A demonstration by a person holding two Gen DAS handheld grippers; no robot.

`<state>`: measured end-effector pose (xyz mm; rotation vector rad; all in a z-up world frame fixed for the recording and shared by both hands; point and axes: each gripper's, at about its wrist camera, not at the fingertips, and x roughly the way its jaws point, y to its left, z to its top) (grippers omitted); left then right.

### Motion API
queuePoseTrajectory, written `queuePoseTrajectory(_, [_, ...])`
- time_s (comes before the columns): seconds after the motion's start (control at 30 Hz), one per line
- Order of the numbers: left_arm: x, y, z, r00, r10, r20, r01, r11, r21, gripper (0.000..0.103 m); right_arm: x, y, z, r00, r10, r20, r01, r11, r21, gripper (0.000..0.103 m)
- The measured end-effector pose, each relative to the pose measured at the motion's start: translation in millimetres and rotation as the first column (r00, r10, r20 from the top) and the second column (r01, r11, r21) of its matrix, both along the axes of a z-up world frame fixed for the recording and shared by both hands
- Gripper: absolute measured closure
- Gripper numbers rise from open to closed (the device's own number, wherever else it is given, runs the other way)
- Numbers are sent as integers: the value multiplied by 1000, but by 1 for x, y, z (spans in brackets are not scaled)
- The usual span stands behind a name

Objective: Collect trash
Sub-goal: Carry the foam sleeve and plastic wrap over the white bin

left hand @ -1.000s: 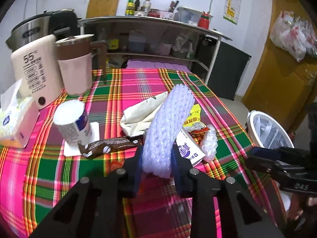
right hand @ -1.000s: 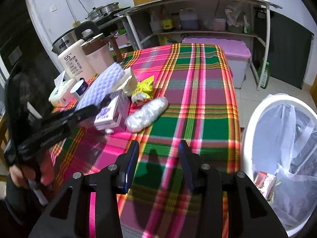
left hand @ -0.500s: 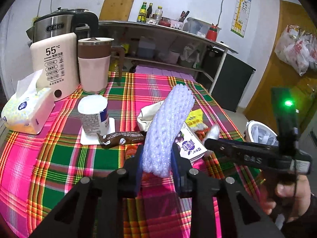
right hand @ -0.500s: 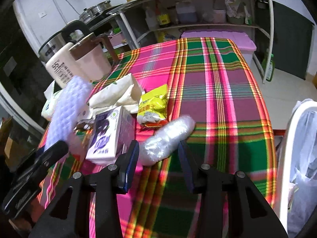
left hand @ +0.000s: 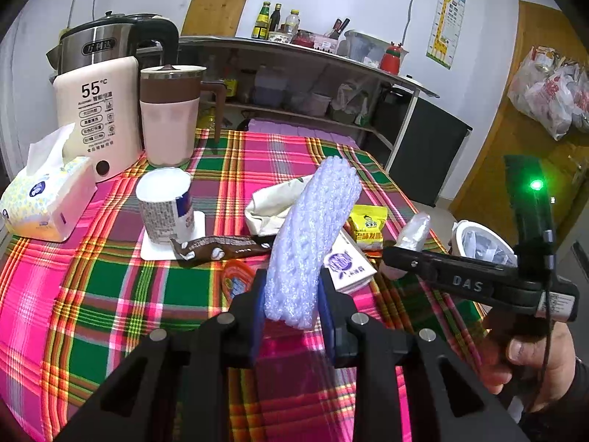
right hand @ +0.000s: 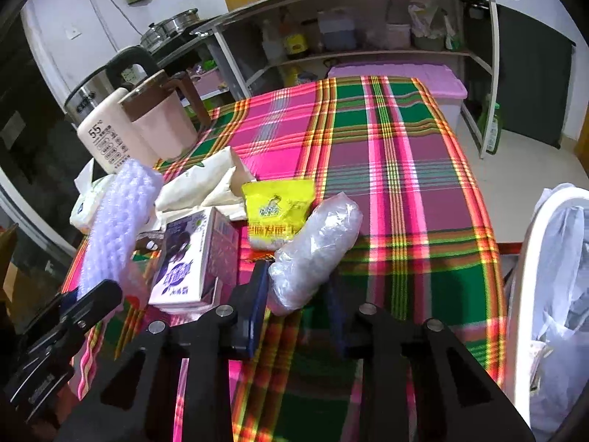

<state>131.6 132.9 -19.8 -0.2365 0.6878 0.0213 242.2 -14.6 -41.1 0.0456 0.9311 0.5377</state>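
Observation:
My left gripper [left hand: 292,304] is shut on a white foam net sleeve [left hand: 313,235] and holds it upright above the plaid table; the sleeve also shows in the right wrist view [right hand: 117,221]. My right gripper [right hand: 298,294] is open, its jaws on either side of the near end of a crumpled clear plastic roll [right hand: 316,246], which lies on the table. Beside the roll lie a yellow snack packet [right hand: 276,210], a purple milk carton [right hand: 191,261] and a cream paper bag [right hand: 206,184]. A brown wrapper [left hand: 217,248] and a paper cup [left hand: 163,206] sit left of the sleeve.
A white bin with a plastic liner [right hand: 552,294] stands off the table's right edge. A tissue box [left hand: 44,199], a white thermos [left hand: 97,118], a pink jug [left hand: 169,118] and a kettle [left hand: 99,44] stand at the back left. Shelves [right hand: 368,18] are behind the table.
My right gripper has moved forward and left, from over bare cloth near the bin to the clear plastic roll. My left gripper has kept hold of the foam sleeve and pulled back a little.

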Motion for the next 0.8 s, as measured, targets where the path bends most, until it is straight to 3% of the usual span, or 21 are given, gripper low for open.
queuePoseTrajectory(0.53, [-25, -50, 8, 999, -33, -11, 33, 999, -3, 76, -71, -55, 25, 997, 50, 56, -49, 999, -11, 73])
queuePoseTrajectory(0.8, [-36, -80, 18, 997, -74, -2, 74, 997, 3, 76, -97, -85, 39, 996, 25, 87, -25, 1000, 2, 73])
